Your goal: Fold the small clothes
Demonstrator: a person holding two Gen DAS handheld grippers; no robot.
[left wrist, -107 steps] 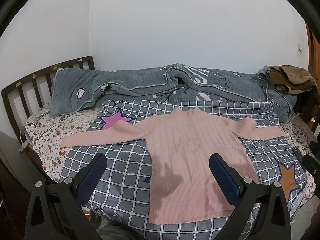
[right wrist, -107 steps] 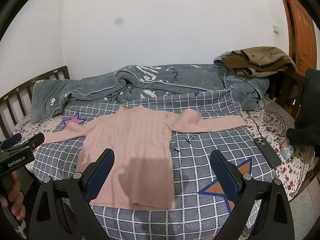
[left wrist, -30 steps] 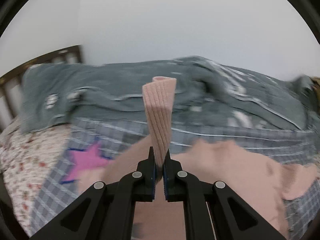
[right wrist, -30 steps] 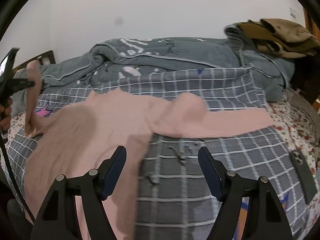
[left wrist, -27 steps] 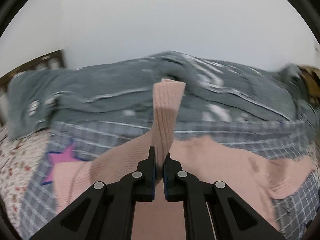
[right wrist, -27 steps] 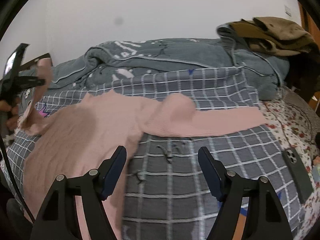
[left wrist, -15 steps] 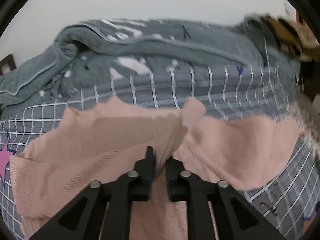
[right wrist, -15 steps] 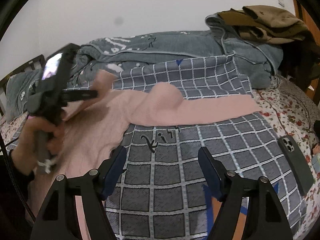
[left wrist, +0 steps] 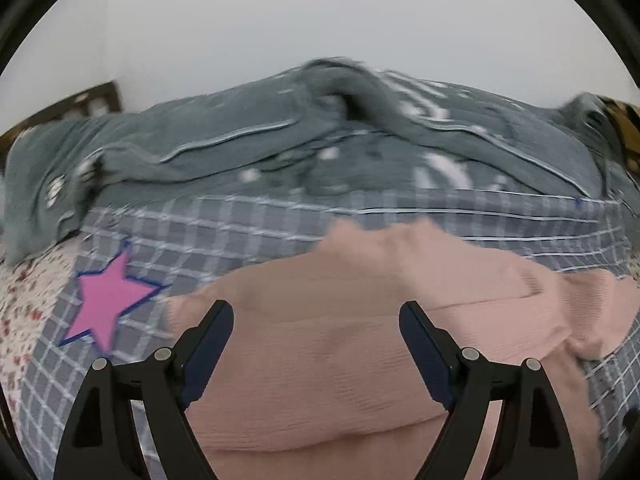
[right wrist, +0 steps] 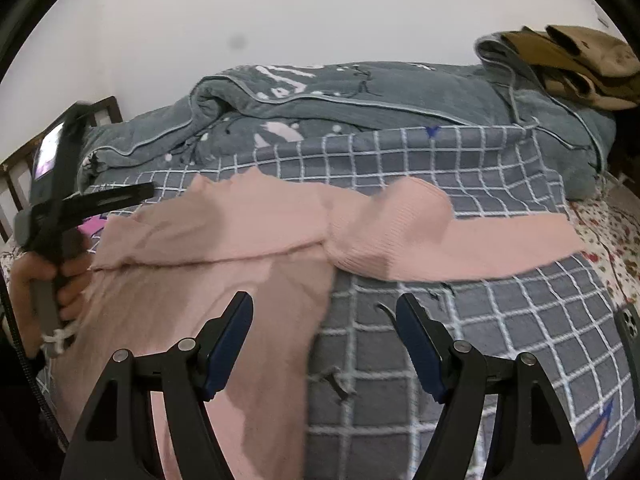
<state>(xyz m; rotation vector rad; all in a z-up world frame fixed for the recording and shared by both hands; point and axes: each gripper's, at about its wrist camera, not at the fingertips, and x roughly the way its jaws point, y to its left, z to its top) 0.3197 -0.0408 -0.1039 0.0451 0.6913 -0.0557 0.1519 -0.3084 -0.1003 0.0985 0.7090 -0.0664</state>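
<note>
Right gripper [right wrist: 324, 344] fingers wide, empty, over pink ribbed knit sweater's [right wrist: 224, 264] right edge on grey checked bed cover [right wrist: 500, 320], unfolded right sleeve [right wrist: 500, 248] lying crosswise just beyond; left gripper [left wrist: 316, 356] fingers just opened, empty, farther away.

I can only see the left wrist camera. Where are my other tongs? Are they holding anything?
Observer: The right tongs are open and empty, hovering over the pink sweater and its side edge.
Operator: Is the sleeve on that side folded in?
Observer: No. The right-hand sleeve lies stretched out flat on the checked blanket.
Operator: Is anything in the way over there?
Observer: A phone lies near the bed's right edge, apart from the sleeve.
</note>
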